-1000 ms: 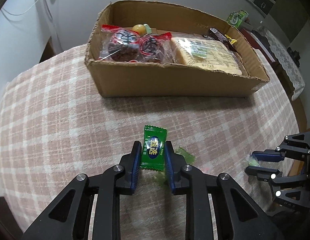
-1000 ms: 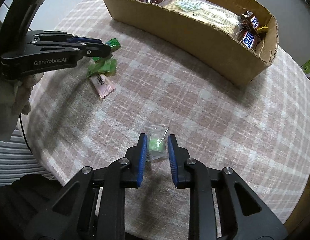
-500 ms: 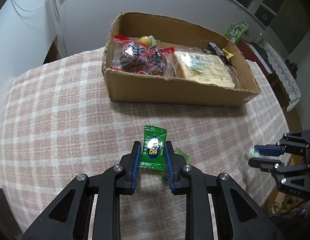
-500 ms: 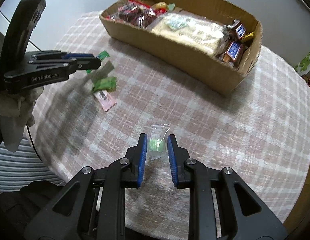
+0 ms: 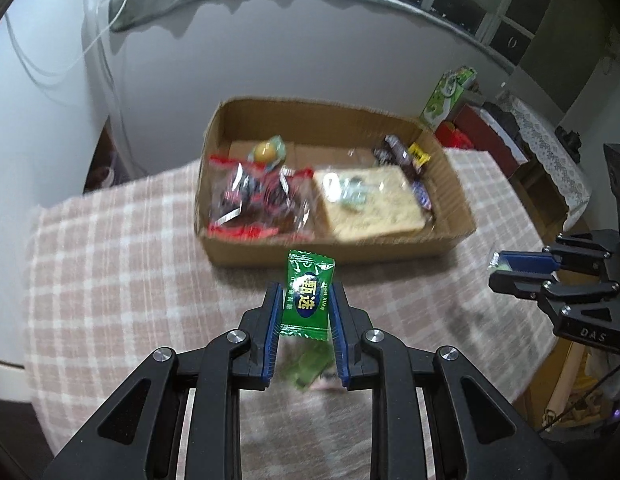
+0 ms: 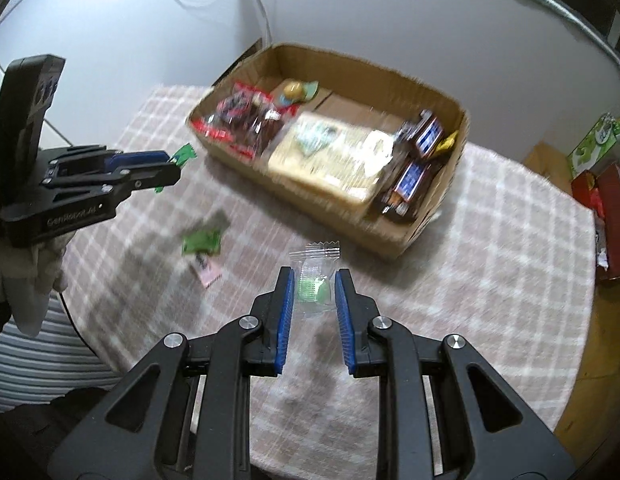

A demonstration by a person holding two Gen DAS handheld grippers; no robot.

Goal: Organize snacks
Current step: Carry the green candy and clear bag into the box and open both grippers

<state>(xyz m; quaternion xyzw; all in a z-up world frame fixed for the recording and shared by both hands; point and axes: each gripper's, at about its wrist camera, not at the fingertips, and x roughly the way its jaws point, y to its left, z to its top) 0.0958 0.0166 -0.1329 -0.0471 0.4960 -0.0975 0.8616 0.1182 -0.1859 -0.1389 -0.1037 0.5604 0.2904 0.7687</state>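
Between my left gripper's (image 5: 305,300) blue pads sits a green wrapped candy (image 5: 308,295), pinched flat by its sides so the printed face looks up at the camera and the crimped end sticks out past the tips; I've got it clamped and clear of the checked tablecloth (image 5: 110,272). My right gripper (image 6: 312,294) is likewise closed on 1 clear-wrapped green sweet (image 6: 315,280), held by the wrapper's middle, which I judge keeps the loose ends from snagging. Both candies hang in the air short of the cardboard box (image 5: 450,240), which stands further back on the table with red-packaged snacks (image 5: 258,200) at one end, a flat pale cracker pack (image 5: 370,200) in the middle and chocolate bars (image 6: 414,160) at the other end. 2 pieces are left on the cloth: a green sweet (image 6: 202,241) touching a pink sachet (image 6: 208,274). I'd say carrying 2 at once saves a trip, and the box's open top suits a simple drop from above.
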